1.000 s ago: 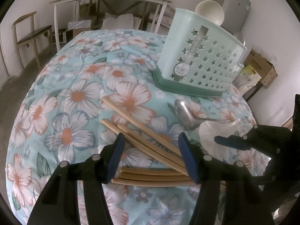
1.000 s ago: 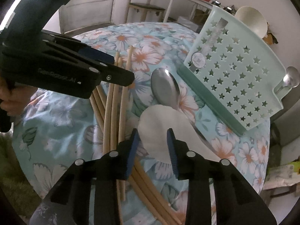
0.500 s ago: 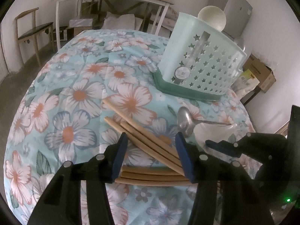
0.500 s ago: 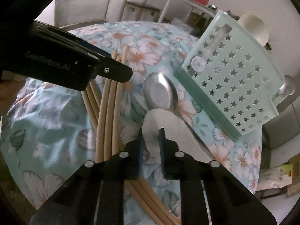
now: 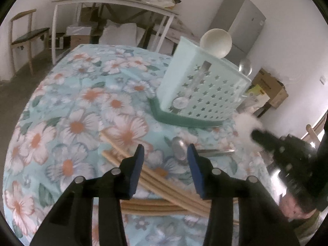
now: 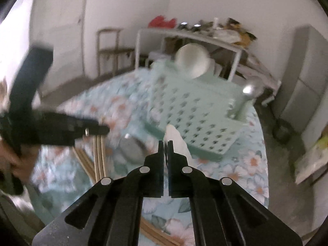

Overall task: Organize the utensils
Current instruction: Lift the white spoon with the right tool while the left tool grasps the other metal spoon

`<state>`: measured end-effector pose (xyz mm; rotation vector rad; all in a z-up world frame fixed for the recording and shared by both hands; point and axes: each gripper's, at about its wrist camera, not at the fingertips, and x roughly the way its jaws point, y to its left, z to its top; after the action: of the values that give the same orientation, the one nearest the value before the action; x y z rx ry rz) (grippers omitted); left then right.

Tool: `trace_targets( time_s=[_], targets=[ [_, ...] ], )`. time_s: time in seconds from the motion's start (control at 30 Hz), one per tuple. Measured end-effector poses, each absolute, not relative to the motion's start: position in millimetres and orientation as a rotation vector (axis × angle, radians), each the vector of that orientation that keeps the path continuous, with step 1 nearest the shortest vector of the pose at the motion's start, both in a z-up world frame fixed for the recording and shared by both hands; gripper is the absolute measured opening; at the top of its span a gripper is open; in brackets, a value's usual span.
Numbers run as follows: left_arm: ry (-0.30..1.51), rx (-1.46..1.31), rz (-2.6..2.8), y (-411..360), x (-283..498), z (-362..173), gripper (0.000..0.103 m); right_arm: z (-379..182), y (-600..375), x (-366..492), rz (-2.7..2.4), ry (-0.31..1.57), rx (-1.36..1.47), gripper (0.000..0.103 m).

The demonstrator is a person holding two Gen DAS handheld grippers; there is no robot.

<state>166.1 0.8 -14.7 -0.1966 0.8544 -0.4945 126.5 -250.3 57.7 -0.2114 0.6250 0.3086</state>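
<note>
One white spoon [image 6: 176, 141] pinched in right gripper [image 6: 165, 143], one steel spoon [image 5: 180, 149] lying

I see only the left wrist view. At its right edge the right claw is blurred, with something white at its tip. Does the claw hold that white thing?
Observer: Yes. The right wrist view shows the right claw shut on the white spoon, with its jaws almost touching.
Operator: Which way does the spoon point from the claw?
Observer: It sticks out ahead of the claw, toward the star-holed wall of the mint basket. That view is blurred, so I cannot tell whether the spoon touches the basket.
</note>
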Motion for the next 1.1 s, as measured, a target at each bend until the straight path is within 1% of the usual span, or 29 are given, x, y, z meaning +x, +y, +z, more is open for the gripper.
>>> trace_targets(
  time_s=[0.27, 0.6, 0.8, 0.97, 1.1],
  targets=[
    [0.960, -0.211, -0.526, -17, 196, -22, 0.030, 74, -298, 132, 0.259, 0.591, 0.013, 0.000],
    [1.123, -0.199, -0.519, -29, 221, -47, 0.024, 79, -322, 125, 0.242, 0.571, 0.092, 0.000],
    [1.156, -0.176, -0.508, -36, 226, -56, 0.022, 78, -323, 125, 0.246, 0.569, 0.098, 0.000],
    [1.167, -0.152, -0.487, -45, 232, -60, 0.016, 78, -322, 125, 0.247, 0.566, 0.099, 0.000],
    [1.148, -0.146, -0.478, -49, 233, -59, 0.013, 78, -321, 125, 0.245, 0.564, 0.103, 0.000]
  ],
)
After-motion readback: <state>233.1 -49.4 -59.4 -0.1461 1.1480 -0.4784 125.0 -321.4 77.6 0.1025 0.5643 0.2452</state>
